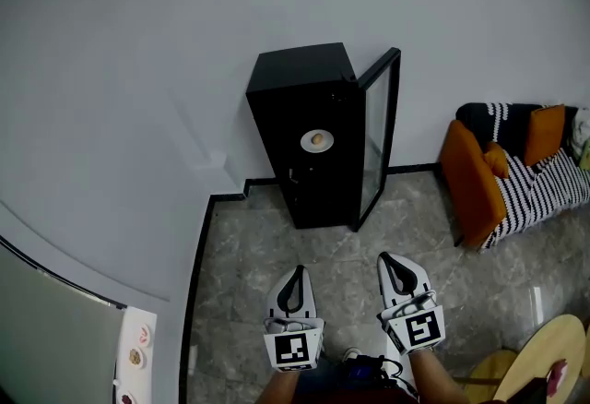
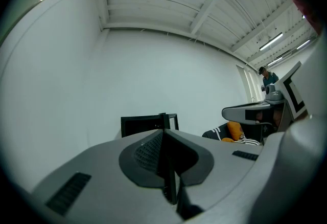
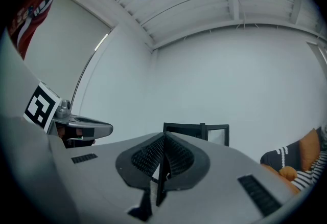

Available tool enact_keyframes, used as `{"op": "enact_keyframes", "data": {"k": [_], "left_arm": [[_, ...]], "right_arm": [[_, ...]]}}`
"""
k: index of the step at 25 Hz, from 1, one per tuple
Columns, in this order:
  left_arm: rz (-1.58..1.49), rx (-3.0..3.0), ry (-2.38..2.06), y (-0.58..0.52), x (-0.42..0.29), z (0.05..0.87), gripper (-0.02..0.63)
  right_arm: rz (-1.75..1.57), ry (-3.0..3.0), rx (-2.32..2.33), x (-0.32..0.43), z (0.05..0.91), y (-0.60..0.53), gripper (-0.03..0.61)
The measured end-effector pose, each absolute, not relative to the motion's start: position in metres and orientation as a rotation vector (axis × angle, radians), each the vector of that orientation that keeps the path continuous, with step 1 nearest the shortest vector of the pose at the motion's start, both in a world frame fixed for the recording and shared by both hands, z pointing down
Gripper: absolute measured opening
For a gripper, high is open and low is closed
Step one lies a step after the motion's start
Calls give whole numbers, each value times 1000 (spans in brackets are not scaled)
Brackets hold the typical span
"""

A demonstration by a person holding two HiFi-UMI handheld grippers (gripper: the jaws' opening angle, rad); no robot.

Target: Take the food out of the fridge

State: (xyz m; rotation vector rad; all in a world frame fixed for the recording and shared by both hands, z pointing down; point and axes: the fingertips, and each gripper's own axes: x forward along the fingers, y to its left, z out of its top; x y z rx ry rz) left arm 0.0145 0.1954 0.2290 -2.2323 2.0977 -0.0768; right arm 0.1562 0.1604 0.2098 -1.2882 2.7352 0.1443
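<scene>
Far to the left of the fridge (image 1: 309, 135) and nearer to me, a white panel (image 1: 136, 358) carries a few small round things that I cannot make out. My left claw (image 1: 296, 275) hangs over the grey stone floor (image 1: 249, 264) in front of the fridge, well apart from it. Its jaws are pressed together with nothing between them.

The fridge is black and stands against the white wall (image 1: 138, 70). The food (image 1: 317, 140), a pale brown round piece on a white plate (image 1: 306, 143), sits inside it at about mid-height. The glass door (image 1: 380, 139) is swung open at the fridge's right side.

My right claw (image 1: 389, 262) is level with the left one, in front of the open door and well apart from it. Its jaws are also pressed together and hold nothing.

To the right of the fridge an orange sofa (image 1: 470, 181) with a black-and-white striped cover stands by the wall. Farther right and closest to me is the edge of a round wooden surface (image 1: 553, 356).
</scene>
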Motion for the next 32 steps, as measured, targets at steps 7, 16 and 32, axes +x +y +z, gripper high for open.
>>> {"op": "enact_keyframes", "data": {"k": [7, 16, 32], "left_arm": [[-36, -2235, 2097, 148, -5, 235, 14], [60, -2235, 2096, 70, -53, 231, 14], [62, -2293, 2054, -48, -142, 235, 14]], "right_arm": [[163, 2764, -1289, 136, 219, 115, 21], [173, 2783, -1325, 94, 222, 34, 21], [162, 2786, -1423, 6, 226, -79, 21]]}}
